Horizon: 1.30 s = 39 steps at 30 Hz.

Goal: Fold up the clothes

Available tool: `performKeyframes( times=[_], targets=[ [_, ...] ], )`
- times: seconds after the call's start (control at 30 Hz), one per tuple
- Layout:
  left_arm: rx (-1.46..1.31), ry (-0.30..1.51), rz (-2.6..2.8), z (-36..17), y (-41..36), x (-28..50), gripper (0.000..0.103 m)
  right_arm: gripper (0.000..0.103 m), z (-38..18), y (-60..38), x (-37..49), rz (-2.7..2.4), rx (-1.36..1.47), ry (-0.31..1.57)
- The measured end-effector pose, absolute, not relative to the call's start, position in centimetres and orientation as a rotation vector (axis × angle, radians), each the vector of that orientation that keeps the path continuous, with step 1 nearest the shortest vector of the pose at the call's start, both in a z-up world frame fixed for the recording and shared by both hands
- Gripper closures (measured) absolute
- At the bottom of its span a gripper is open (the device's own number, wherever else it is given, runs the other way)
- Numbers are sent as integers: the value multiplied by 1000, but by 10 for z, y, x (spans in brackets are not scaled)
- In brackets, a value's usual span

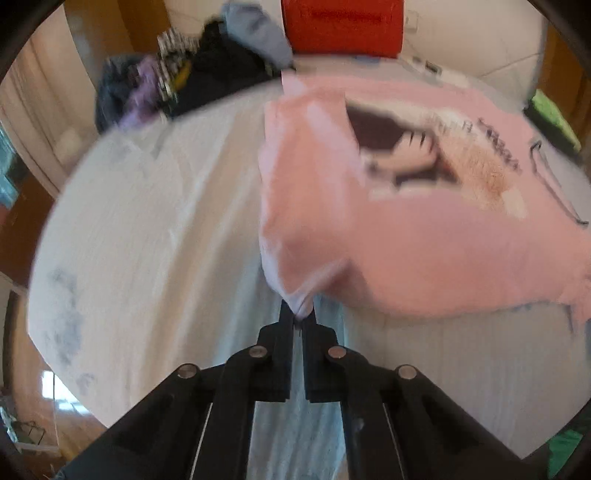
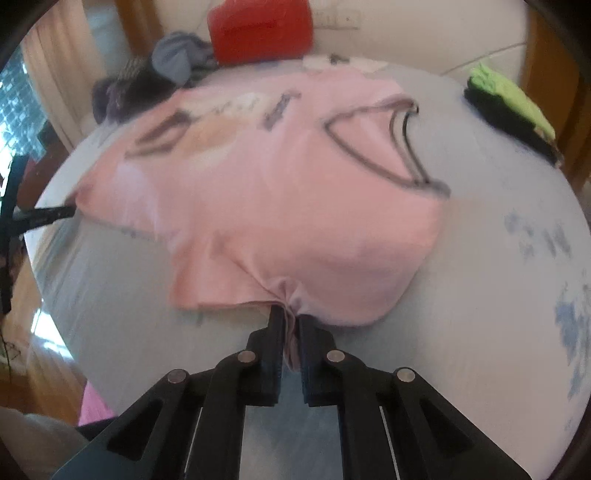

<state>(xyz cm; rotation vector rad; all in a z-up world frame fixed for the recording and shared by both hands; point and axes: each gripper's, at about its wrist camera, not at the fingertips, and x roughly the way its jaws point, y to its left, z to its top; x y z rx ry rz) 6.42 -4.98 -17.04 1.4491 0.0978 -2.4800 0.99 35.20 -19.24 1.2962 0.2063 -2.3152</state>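
Pink T-shirt (image 2: 280, 206) spread on the pale round counter (image 2: 480, 332) — pinched at two edges.

Left hand-held gripper (image 1: 298, 314) clamps one bunched corner, right hand-held gripper (image 2: 290, 314) clamps the near hem; beyond the shirt sit a dark clothes pile (image 1: 207, 81) and a red box (image 1: 343, 27) — folded green garments (image 2: 513, 107) lie off to its side.

place: home bedroom | bed (image 2: 480, 295); clothes pile (image 1: 192, 85); wooden floor (image 2: 48, 373)

Dark lettering runs across the pink T-shirt (image 1: 424, 229) print — too blurred to read — and nothing else bears text.
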Motion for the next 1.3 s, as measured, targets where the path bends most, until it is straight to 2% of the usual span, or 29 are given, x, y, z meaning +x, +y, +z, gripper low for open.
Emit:
performKeyframes(
  times=[0.2,0.37,0.47,0.5,0.57,0.63,0.67,0.8,1.03,1.13,1.3],
  targets=[
    [1352,122,-2575,-121,-70,32,99,95,-127,356,-41,-2365,1174,176],
    [1435,250,-2526,-135,-107,-35,99,95,-123,348,-131,-2341,1296,148],
    [1511,333,-2465,-152,-126,-76,99,77,-133,345,-186,-2348,1372,117],
    [1530,347,-2454,-155,-131,-84,95,68,-135,348,-200,-2382,1400,93],
    [1530,335,-2454,-151,-137,-96,69,66,-135,364,-207,-2444,1430,-4],
    [1489,312,-2488,-141,-141,-98,7,62,-134,381,-211,-2497,1450,-112],
    [1467,307,-2498,-137,-144,-96,1,61,-134,390,-207,-2508,1455,-156],
    [1411,320,-2478,-128,-151,-75,1,57,-146,428,-165,-2525,1495,-232],
    [1455,410,-2384,-165,-141,-37,1,57,-178,467,-114,-2492,1541,-395],
    [1462,393,-2380,-181,-127,-36,1,51,-183,464,-118,-2492,1559,-348],
    [1478,299,-2377,-200,-108,-43,1,51,-193,447,-127,-2449,1574,-266]
  ],
)
